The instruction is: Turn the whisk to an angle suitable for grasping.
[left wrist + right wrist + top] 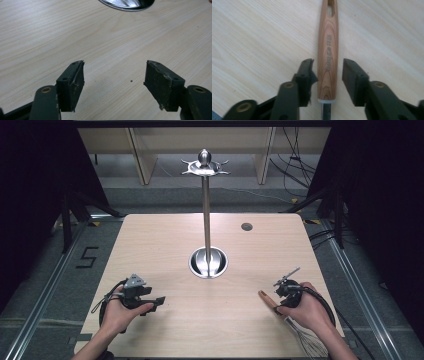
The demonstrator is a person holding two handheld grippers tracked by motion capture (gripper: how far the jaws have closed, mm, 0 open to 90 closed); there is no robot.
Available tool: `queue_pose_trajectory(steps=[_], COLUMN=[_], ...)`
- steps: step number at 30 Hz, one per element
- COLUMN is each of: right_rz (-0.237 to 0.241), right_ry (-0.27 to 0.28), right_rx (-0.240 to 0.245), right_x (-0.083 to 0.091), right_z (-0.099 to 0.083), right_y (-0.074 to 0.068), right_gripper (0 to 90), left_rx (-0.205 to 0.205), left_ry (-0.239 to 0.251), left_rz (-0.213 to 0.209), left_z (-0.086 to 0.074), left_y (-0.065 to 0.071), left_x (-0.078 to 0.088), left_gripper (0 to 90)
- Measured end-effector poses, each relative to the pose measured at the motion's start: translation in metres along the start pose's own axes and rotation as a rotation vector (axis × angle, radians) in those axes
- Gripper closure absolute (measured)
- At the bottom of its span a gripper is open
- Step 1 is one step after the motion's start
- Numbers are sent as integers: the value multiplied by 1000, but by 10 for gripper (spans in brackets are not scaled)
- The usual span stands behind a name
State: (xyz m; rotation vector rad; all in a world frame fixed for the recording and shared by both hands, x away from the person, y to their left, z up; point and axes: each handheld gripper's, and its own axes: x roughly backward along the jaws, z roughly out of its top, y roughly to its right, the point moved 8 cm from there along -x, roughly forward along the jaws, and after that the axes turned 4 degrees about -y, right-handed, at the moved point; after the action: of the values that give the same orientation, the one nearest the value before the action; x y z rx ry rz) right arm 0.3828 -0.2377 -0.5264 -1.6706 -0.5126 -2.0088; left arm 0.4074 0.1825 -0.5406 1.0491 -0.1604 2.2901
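Pale wood-grain worktop (165, 240), square-cornered, with a small dark round hole (246, 226) toward the far right. At the centre, a shiny metal stand (206, 210): round dished base, tall slim pole, small hooked crown on top. Around the worktop, grey floor with metal rails along both sides, a black "5" marked on the floor (86, 257) at the left, dark curtains to either side, light wooden frames and loose cables beyond the far edge. Near the front left, left hand-held gripper (159, 301) held just over bare wood, jaws wide apart with nothing between them; in the left gripper view (113, 80), only grain and the edge of the stand's base beyond. Near the front right, right hand-held gripper (276, 303) over a whisk's wooden handle (328, 50) lying flat on the worktop, jaws either side of the handle, seemingly with gaps on both sides, so apparently not clamped. Handle end with a slot, pointing toward the centre; wire loops (307, 342) by the front edge, partly under the wrist.
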Motion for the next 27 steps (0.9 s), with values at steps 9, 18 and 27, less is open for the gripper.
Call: queue_pose_trajectory(steps=[9, 18, 27], right_rz=[87, 83, 71], right_ry=[-35, -78, -91], right_rx=[102, 111, 66], right_x=[-7, -24, -31], right_z=[16, 27, 38], right_y=[-20, -20, -14], right_gripper=[900, 900, 900], left_rx=[12, 12, 10], left_ry=[7, 11, -1], left_rz=[6, -1, -7], left_z=[0, 1, 0], left_y=[-1, -1, -1], left_x=[0, 0, 0], left_gripper=[310, 306, 306])
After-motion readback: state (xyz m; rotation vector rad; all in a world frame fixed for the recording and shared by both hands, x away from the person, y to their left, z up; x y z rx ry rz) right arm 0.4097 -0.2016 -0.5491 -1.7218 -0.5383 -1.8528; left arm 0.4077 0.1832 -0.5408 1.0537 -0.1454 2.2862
